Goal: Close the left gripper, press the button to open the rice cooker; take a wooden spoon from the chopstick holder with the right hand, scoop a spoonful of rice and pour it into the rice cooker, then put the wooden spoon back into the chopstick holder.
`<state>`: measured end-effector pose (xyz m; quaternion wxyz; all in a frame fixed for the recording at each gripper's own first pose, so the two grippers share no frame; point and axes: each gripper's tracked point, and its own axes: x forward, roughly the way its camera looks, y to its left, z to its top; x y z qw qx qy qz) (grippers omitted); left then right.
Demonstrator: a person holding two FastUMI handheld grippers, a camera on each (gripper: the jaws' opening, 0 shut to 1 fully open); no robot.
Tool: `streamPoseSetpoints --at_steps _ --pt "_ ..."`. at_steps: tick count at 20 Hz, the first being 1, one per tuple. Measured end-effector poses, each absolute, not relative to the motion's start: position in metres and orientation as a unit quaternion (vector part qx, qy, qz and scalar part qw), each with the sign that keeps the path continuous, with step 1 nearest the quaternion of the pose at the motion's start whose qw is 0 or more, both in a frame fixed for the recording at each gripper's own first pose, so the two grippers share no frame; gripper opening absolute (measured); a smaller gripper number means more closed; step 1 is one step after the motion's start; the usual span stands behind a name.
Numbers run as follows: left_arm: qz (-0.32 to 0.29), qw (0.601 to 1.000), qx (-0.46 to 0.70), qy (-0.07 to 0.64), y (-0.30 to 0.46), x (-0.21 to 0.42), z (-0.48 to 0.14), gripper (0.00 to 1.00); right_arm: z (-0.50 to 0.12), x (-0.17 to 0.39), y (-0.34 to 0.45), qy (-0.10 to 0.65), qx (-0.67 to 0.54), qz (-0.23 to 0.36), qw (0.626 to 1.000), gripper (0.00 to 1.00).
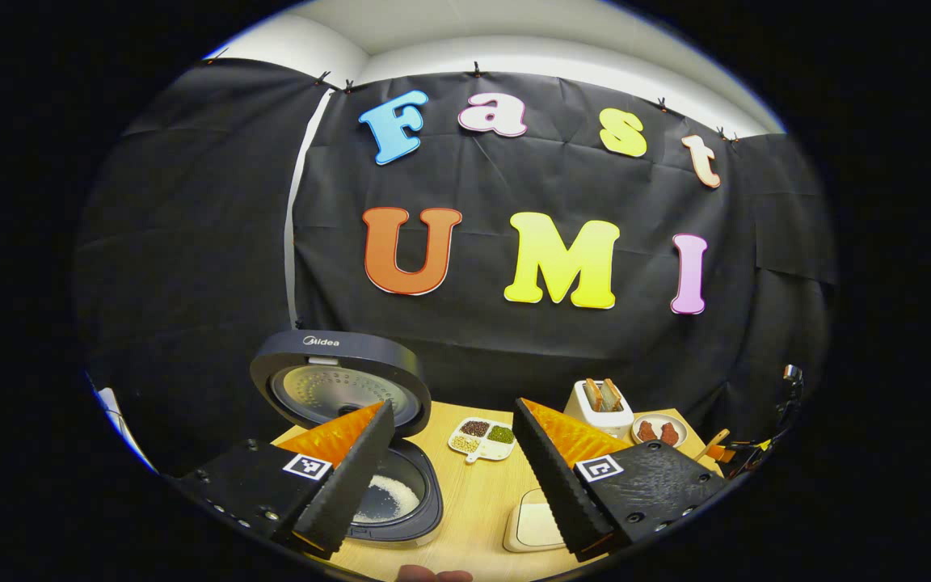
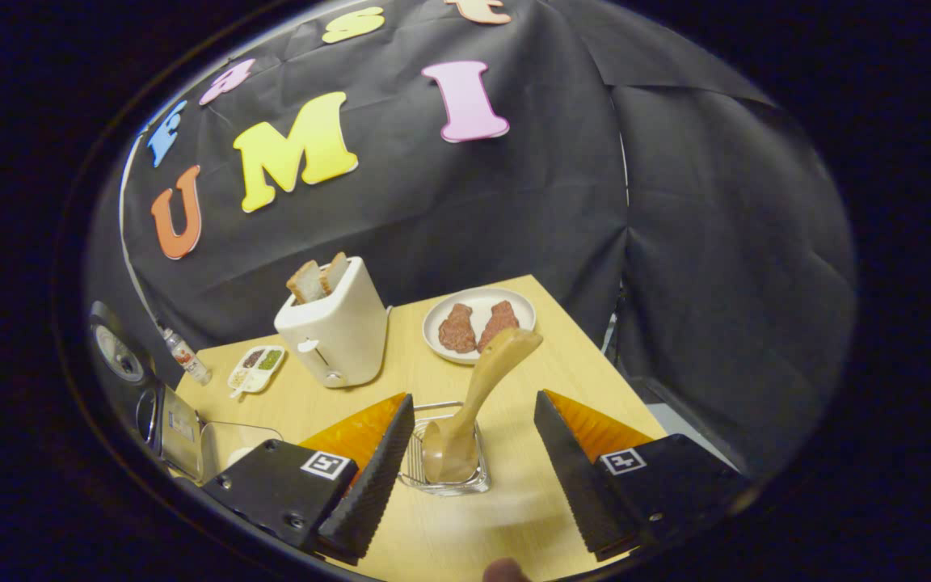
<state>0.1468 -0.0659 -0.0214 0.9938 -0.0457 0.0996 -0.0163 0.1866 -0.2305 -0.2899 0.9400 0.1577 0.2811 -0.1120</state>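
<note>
Hovering with both grippers' jaws spread, we see the wooden spoon (image 2: 478, 388) standing in the chopstick holder (image 2: 445, 477) and rice in the open rice cooker (image 1: 389, 497); bumping the spoon could topple the holder.

Light wooden table (image 2: 530, 501) and its load

On it rest the open rice cooker (image 1: 389, 493), a sectioned grain dish (image 1: 482, 438), a white toaster (image 2: 336, 327), a plate (image 2: 478, 301), the wire chopstick holder (image 2: 445, 453) and a clear container (image 2: 231, 443).
</note>
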Motion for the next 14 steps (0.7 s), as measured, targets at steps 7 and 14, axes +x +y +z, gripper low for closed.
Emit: streamPoseSetpoints --at_steps 7,14 --pt "0.001 0.991 -0.038 0.128 -0.079 0.158 -0.038 0.95 -0.337 0.214 -0.225 0.325 0.180 -0.071 0.926 0.55" --pt "-0.026 0.991 -0.027 0.132 -0.087 0.158 -0.043 0.95 -0.337 0.213 -0.224 0.325 0.210 -0.093 0.918 0.29"
